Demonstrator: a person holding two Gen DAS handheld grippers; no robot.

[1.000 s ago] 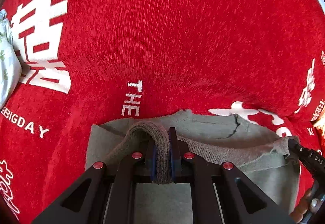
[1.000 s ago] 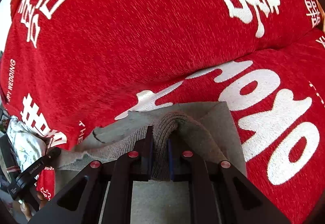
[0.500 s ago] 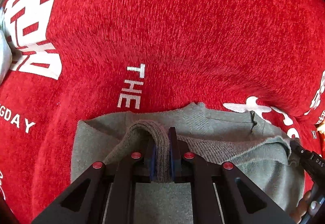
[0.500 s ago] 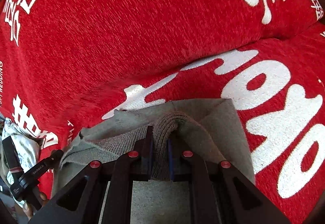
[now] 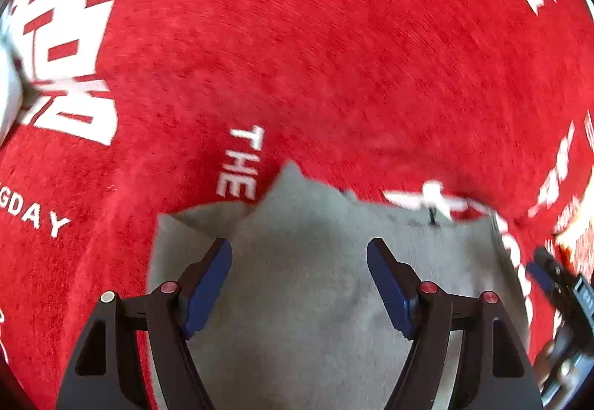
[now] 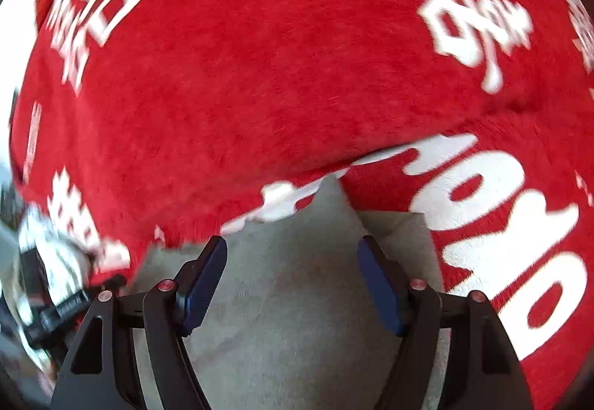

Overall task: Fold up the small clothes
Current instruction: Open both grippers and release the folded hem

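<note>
A grey knitted garment (image 5: 315, 283) lies folded flat on the red cloth with white lettering (image 5: 297, 57). My left gripper (image 5: 299, 250) is open and empty just above the garment's left part. My right gripper (image 6: 293, 246) is open and empty above the garment (image 6: 297, 298) at its right part. A pointed corner of the garment sticks up past each pair of fingertips. The right gripper shows at the right edge of the left wrist view (image 5: 564, 291), and the left gripper at the left edge of the right wrist view (image 6: 59, 306).
The red cloth (image 6: 260, 75) covers the whole surface and rises in a soft ridge beyond the garment. A pale patterned cloth (image 5: 7, 90) lies at the far left; it also shows in the right wrist view (image 6: 48, 254).
Both grippers were shut on the garment's ribbed edge and carried it forward over the garment. Both have now opened and let go, and the fabric lies flat.
</note>
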